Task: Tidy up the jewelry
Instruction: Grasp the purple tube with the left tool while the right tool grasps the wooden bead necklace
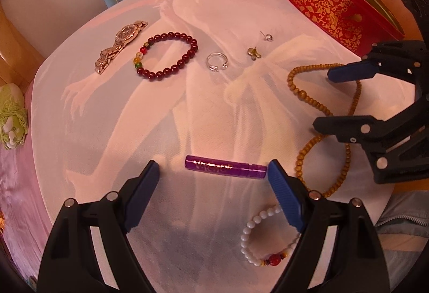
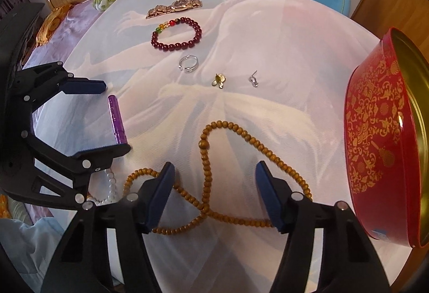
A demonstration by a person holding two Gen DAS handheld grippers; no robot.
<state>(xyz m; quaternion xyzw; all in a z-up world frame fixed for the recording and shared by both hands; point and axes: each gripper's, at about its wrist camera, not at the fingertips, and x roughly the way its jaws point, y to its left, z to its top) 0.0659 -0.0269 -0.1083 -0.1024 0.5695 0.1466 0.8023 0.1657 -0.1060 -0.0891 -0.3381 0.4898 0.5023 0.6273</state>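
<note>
Tablecloth [image 1: 107, 110] beneath both tongs [image 1: 213, 185] [image 2: 213, 193], spread, empty.

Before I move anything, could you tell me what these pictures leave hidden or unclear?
- Inside of the red tin: both views show only its wall and rim.
- White bracelet: partly behind the left hand-held gripper in both views.
- Two earrings: too small for detail.
</note>
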